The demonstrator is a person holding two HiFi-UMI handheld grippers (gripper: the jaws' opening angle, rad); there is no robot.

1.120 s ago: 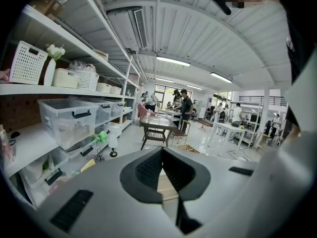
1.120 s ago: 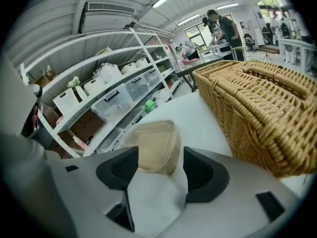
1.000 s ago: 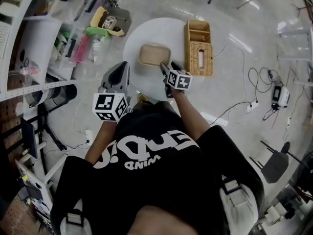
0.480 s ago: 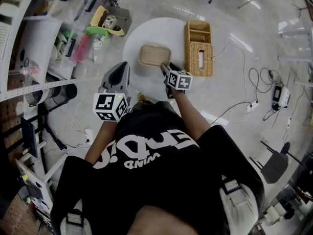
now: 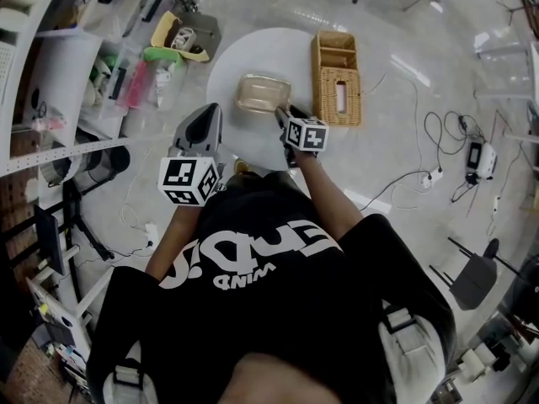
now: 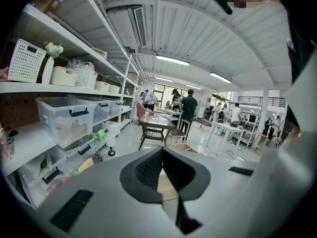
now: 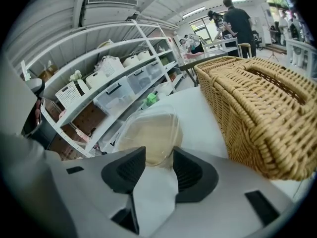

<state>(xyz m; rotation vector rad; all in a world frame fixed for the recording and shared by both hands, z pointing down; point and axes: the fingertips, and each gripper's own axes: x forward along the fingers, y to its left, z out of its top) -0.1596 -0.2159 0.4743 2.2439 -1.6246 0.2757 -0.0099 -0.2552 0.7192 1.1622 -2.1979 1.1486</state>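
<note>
Meanwhile, near edge of clear-lidded beige plastic container [image 7: 151, 130] pinched by right hand-held gripper [image 7: 158, 155] on round white counter [image 7: 198, 113], beside woven wicker basket [image 7: 257, 108]; left hand-held gripper [image 6: 161, 155] closed, empty.

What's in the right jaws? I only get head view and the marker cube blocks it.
Observer: The right gripper has its jaws closed on the near edge of the clear lid.
Operator: Left one?
Observer: The left gripper has its jaws together, nothing between them.
Operator: Anyone close by?
Observer: No. People stand far across the room, beyond a dark table.
</note>
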